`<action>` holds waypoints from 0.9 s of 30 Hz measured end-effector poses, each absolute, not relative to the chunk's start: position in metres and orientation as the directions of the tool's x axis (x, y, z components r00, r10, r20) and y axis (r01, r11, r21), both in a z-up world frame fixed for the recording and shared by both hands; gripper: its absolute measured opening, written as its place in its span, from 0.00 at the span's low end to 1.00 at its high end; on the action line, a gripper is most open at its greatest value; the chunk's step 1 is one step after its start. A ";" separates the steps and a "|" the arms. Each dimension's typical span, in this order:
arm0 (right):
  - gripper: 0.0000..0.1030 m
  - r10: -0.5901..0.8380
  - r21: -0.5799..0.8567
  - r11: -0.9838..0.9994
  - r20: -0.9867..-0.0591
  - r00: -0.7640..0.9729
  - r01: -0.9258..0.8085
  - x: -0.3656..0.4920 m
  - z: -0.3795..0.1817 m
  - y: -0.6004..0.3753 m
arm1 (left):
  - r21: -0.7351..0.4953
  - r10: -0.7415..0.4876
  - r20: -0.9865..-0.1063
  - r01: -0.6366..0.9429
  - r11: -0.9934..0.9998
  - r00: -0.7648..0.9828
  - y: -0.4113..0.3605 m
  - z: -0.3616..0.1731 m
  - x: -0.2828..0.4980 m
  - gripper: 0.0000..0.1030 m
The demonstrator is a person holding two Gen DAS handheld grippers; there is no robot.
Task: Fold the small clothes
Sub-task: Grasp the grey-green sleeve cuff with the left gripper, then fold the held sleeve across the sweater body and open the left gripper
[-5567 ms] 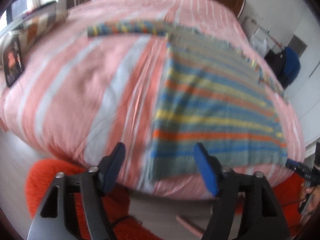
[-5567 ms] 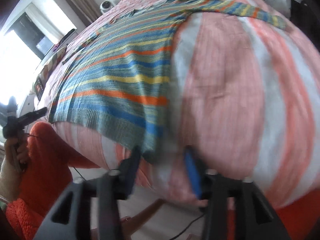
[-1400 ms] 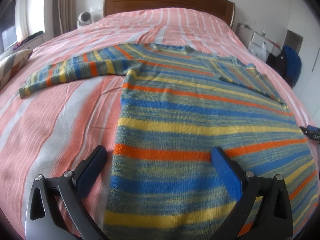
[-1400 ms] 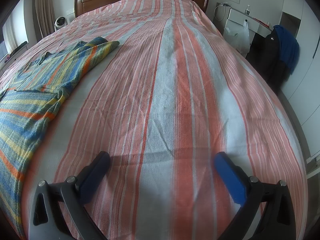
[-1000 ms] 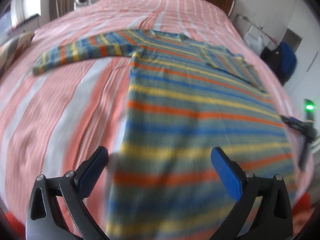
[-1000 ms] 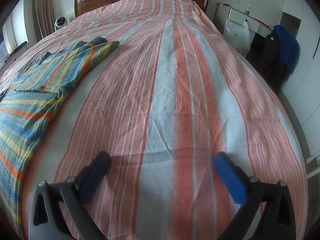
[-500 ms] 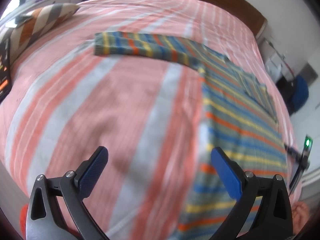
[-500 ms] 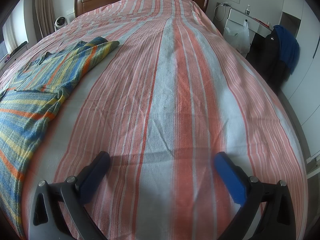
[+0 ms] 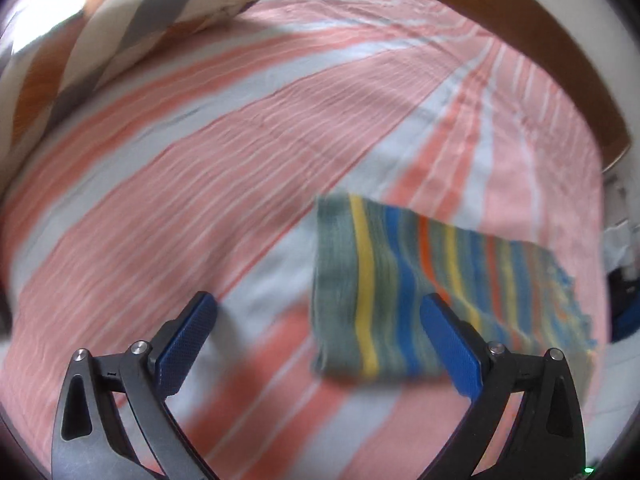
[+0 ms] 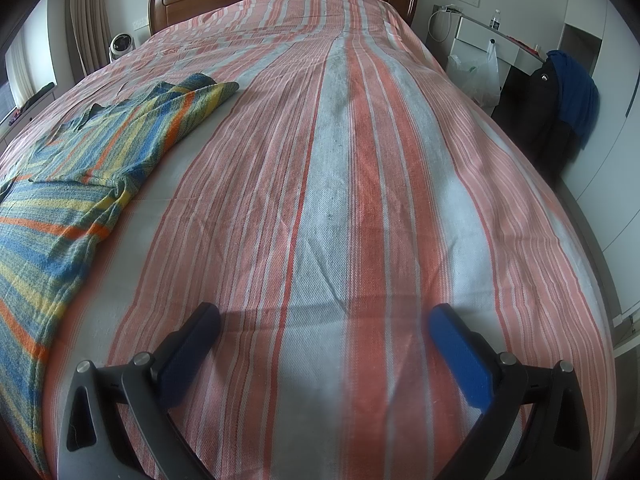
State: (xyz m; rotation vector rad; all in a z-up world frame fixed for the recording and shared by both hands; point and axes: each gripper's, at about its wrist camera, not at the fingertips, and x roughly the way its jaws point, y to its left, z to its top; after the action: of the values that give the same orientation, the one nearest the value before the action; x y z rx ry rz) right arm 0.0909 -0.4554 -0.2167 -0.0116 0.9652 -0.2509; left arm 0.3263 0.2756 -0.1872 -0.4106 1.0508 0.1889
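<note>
The left gripper (image 9: 318, 338) hangs with its jaws spread wide and nothing between them above the pink-and-grey striped bedspread (image 9: 208, 184), and the cuff end of the striped sweater (image 9: 404, 292) sleeve lies just beyond its right finger, whose blue pad covers part of the cuff; the whole left view is smeared, so the knit's edges and its far right end are hard to make out. The right gripper (image 10: 324, 344) is likewise wide apart and empty over bare bedspread, with the sweater's body lying at the near left, cut off by the frame edge, one sleeve folded across it. A striped pillow (image 9: 104, 44) sits at the far left in the left view, partly cropped.
</note>
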 end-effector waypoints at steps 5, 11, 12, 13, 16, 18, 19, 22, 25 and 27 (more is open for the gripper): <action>1.00 -0.216 -0.121 0.971 -0.812 0.543 0.206 0.091 -0.217 -0.456 | -0.141 -0.008 -0.872 -0.236 0.962 0.490 0.246 -0.183 0.337 0.02; 1.00 -0.216 -0.119 0.971 -0.810 0.545 0.207 0.091 -0.217 -0.456 | -0.054 -0.062 -0.767 0.033 0.998 0.638 0.148 -0.088 0.314 0.02; 1.00 -0.215 -0.119 0.971 -0.809 0.546 0.207 0.091 -0.218 -0.456 | -0.051 -0.092 -0.749 0.081 0.995 0.656 0.128 -0.074 0.311 0.02; 1.00 -0.215 -0.117 0.971 -0.809 0.547 0.207 0.090 -0.218 -0.457 | -0.048 -0.126 -0.731 0.133 0.990 0.671 0.105 -0.060 0.307 0.02; 1.00 -0.215 -0.117 0.971 -0.809 0.548 0.207 0.091 -0.219 -0.456 | -0.065 -0.253 -0.695 0.292 0.954 0.673 0.027 -0.032 0.294 0.02; 1.00 -0.215 -0.117 0.971 -0.808 0.548 0.207 0.090 -0.219 -0.456 | -0.096 -0.337 -0.696 0.383 0.919 0.635 -0.030 -0.032 0.289 0.02; 1.00 -0.214 -0.117 0.971 -0.808 0.548 0.207 0.090 -0.219 -0.456 | -0.098 -0.355 -0.699 0.408 0.908 0.620 -0.049 -0.034 0.289 0.02; 1.00 -0.214 -0.117 0.971 -0.808 0.548 0.207 0.091 -0.219 -0.456 | -0.103 -0.381 -0.722 0.454 0.885 0.578 -0.097 -0.055 0.289 0.02; 1.00 -0.214 -0.117 0.971 -0.809 0.548 0.207 0.091 -0.219 -0.456 | -0.124 -0.385 -0.778 0.479 0.869 0.497 -0.133 -0.091 0.295 0.28; 1.00 -0.214 -0.117 0.971 -0.809 0.548 0.207 0.091 -0.219 -0.456 | -0.133 -0.338 -0.836 0.439 0.889 0.431 -0.140 -0.116 0.303 0.79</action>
State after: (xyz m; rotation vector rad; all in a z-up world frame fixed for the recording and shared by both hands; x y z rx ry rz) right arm 0.0908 -0.4562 -0.2186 -0.0081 0.9589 -0.2493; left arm 0.3033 -0.1402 -0.1157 0.1106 1.0152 -0.4856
